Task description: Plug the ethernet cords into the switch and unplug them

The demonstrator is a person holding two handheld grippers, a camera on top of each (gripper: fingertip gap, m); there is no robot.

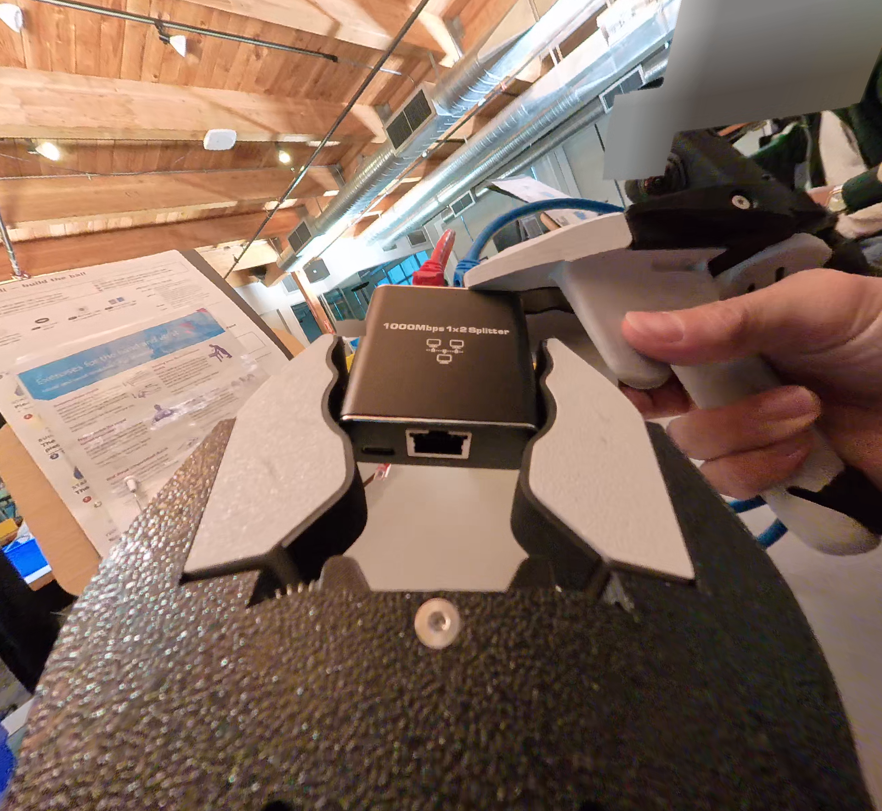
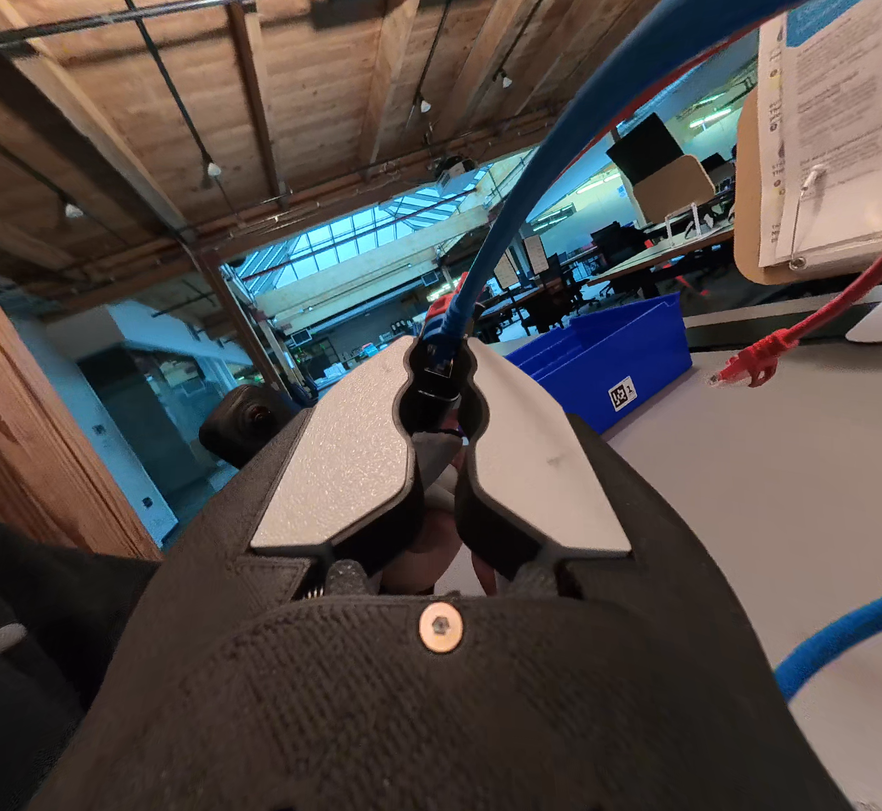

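My left gripper (image 1: 441, 358) is shut on the black switch (image 1: 439, 373) and holds it up in the air. An empty port (image 1: 438, 443) faces the camera. At the switch's far end a red plug (image 1: 432, 265) and a blue cord (image 1: 482, 239) stand side by side. My right gripper (image 1: 470, 280) reaches that far end from the right. In the right wrist view my right gripper (image 2: 439, 349) is shut on the blue cord's plug (image 2: 441, 335). The blue cord (image 2: 572, 120) arcs up and right. The red plug (image 2: 441, 304) shows just behind it.
A loose red plug (image 2: 749, 366) lies on the grey table (image 2: 716, 478). A blue bin (image 2: 620, 358) stands on the table behind it. A poster on a board (image 1: 119, 373) stands to the left of the switch. A person's hand (image 1: 763, 382) holds the right gripper's handle.
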